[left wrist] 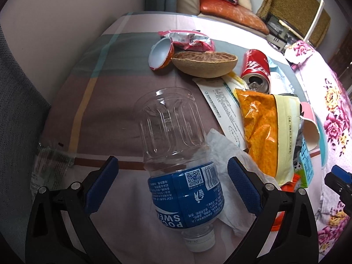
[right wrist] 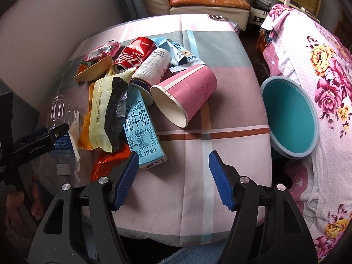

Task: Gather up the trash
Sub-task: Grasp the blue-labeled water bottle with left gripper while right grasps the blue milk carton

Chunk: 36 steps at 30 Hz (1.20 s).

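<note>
A clear plastic bottle (left wrist: pixel 176 154) with a blue label lies on its side on the plaid cloth, cap towards me. My left gripper (left wrist: pixel 172 162) is open and straddles it; both blue pads stand apart from the bottle. To its right lies a trash pile: a white tissue (left wrist: pixel 222 147), an orange and yellow snack bag (left wrist: pixel 259 127) and a red cola can (left wrist: pixel 256 70). My right gripper (right wrist: pixel 173 156) hangs open over bare cloth with nothing between its fingers. Beyond it lie a blue milk carton (right wrist: pixel 143 132) and a pink paper cup (right wrist: pixel 184 94) on its side.
A teal bin (right wrist: pixel 290 118) leans between the plaid-covered table (right wrist: pixel 220 77) and a floral-covered bed (right wrist: pixel 325 83) on the right. A melon rind (left wrist: pixel 204 63), an orange-rimmed small cup (left wrist: pixel 160 54) and pink wrappers (left wrist: pixel 191 39) lie at the far side. A wall stands to the left.
</note>
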Tool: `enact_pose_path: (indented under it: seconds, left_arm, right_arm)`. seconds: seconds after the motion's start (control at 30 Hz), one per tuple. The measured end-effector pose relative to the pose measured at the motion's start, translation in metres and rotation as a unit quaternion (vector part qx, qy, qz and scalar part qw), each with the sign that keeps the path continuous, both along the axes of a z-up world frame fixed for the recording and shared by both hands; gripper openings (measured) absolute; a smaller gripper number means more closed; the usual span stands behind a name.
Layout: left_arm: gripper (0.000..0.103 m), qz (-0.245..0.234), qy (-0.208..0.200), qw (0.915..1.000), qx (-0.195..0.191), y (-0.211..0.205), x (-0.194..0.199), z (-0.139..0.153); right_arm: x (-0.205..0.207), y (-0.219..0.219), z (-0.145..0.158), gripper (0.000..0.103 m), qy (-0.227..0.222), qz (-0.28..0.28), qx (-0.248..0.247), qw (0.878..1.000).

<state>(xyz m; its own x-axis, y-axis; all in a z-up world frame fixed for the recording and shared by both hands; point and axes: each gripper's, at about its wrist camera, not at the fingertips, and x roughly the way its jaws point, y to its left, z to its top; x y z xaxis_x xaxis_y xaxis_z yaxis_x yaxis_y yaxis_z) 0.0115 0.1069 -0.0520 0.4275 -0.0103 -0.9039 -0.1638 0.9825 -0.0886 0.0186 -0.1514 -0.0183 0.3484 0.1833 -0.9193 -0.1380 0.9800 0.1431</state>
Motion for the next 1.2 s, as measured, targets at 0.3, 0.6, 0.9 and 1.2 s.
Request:
enact_pose_path:
  seconds: [0.3,0.6,0.9,1.2]
  left_arm:
    - [0.071,-0.018,-0.014,0.9995,-0.022,0.021,0.007,-0.008]
    - [0.08,-0.009,-0.007,0.9996,-0.024,0.038,0.012,-0.018]
    - [0.069,-0.017,-0.002,0.9998,-0.009,0.035,0.013,-0.027]
    - [0.067,-0.009,-0.031,0.9993,-0.018,0.04,0.006,-0.004]
  right_arm:
    - [0.024,0.032,-0.012,0.042,0.022,0.045,-0.022,0.999]
    - [0.046,0.065,-0.03,0.044,0.062,0.078,-0.028,0.995]
    - [0.05,0.071,-0.048,0.038,0.069,0.077,-0.045,0.994]
    - [0.031,0.037,-0.021,0.036,0.043,0.042,-0.001,0.998]
